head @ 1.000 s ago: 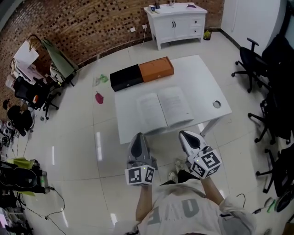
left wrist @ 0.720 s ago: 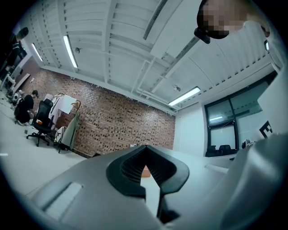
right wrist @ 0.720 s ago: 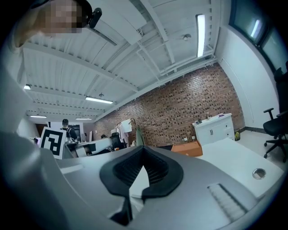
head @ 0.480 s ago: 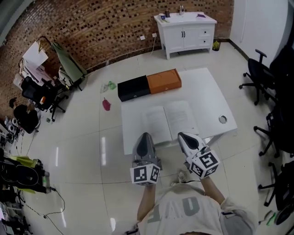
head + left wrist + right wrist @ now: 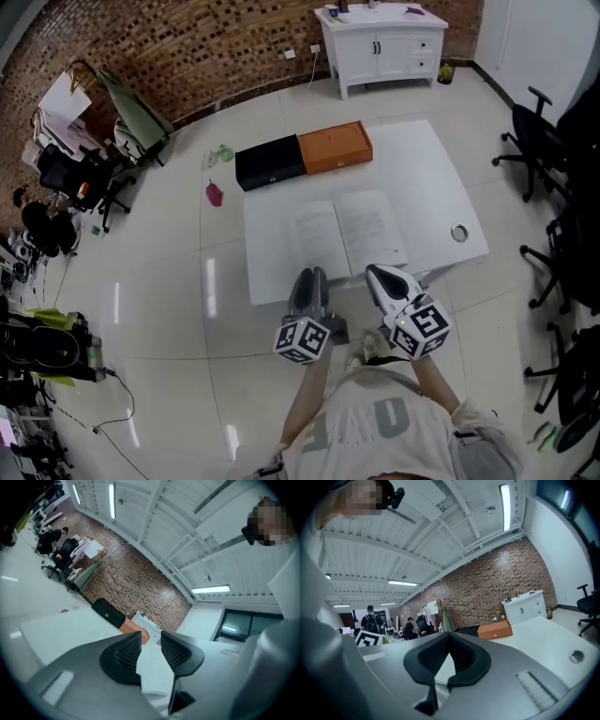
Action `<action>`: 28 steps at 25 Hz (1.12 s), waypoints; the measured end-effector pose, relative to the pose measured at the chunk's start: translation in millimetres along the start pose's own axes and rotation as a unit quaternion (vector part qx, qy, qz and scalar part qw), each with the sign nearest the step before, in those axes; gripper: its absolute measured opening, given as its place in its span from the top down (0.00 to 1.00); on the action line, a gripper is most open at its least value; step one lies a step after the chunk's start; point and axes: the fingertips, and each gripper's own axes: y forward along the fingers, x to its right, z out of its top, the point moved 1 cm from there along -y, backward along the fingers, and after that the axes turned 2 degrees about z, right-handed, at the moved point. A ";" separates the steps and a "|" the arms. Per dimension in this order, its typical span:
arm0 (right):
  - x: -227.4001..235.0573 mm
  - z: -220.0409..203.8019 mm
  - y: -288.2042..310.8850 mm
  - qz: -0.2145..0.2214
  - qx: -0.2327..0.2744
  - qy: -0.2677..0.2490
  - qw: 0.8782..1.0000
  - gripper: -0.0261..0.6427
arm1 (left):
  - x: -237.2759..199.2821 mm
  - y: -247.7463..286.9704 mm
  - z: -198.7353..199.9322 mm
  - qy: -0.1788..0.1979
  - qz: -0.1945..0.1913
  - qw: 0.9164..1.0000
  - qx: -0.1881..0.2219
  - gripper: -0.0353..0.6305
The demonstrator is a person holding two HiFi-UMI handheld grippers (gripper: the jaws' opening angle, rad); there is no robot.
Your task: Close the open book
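The open book [image 5: 349, 230] lies flat on the white table [image 5: 422, 187], both pages face up, near the table's front edge. My left gripper [image 5: 309, 281] hovers at that front edge, just short of the book's left page. Its jaws are opening and nothing is between them. In the left gripper view the left gripper [image 5: 150, 638] shows a clear gap, with the book's white page [image 5: 152, 672] seen through it. My right gripper [image 5: 378, 276] is at the front edge below the right page. In the right gripper view, the right gripper [image 5: 449, 635] has its tips together.
A black box [image 5: 270, 162] and an orange box [image 5: 334, 148] stand end to end at the table's far edge. A round cable hole [image 5: 458, 232] sits at the right front corner. Office chairs [image 5: 539, 159] stand to the right, a white cabinet [image 5: 380, 42] beyond, clutter at the left wall.
The left gripper has rolled onto its side, dropped and come up to the table edge, and its jaws have parted. The right gripper has edged closer to the table.
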 end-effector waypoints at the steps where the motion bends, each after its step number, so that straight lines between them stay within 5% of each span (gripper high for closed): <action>1: 2.8 -0.9 -0.6 -0.003 -0.002 0.002 1.000 0.96 | -8.0 2.3 -13.5 -0.018 0.010 1.000 -0.017 0.74; 6: 15.7 -8.8 -3.3 -0.023 -0.009 0.013 1.000 0.96 | -51.0 2.1 -74.4 -0.152 0.064 0.984 -0.069 0.69; 10: 27.7 -19.2 -7.5 -0.041 -0.023 0.014 0.999 0.96 | -71.0 0.8 -107.7 -0.217 0.097 0.967 -0.092 0.69; 16: 41.3 -29.7 -10.5 -0.054 -0.034 0.017 0.998 0.96 | -91.6 -0.2 -137.9 -0.347 0.125 0.926 -0.078 0.64; 23: 55.7 -32.8 -9.4 -0.065 -0.045 0.023 0.997 0.96 | -117.8 11.2 -136.4 -0.400 0.154 0.902 -0.045 0.61; 28: 62.6 -32.2 -2.9 -0.060 -0.048 0.026 0.997 0.96 | -123.8 15.2 -133.7 -0.374 0.164 0.913 -0.027 0.63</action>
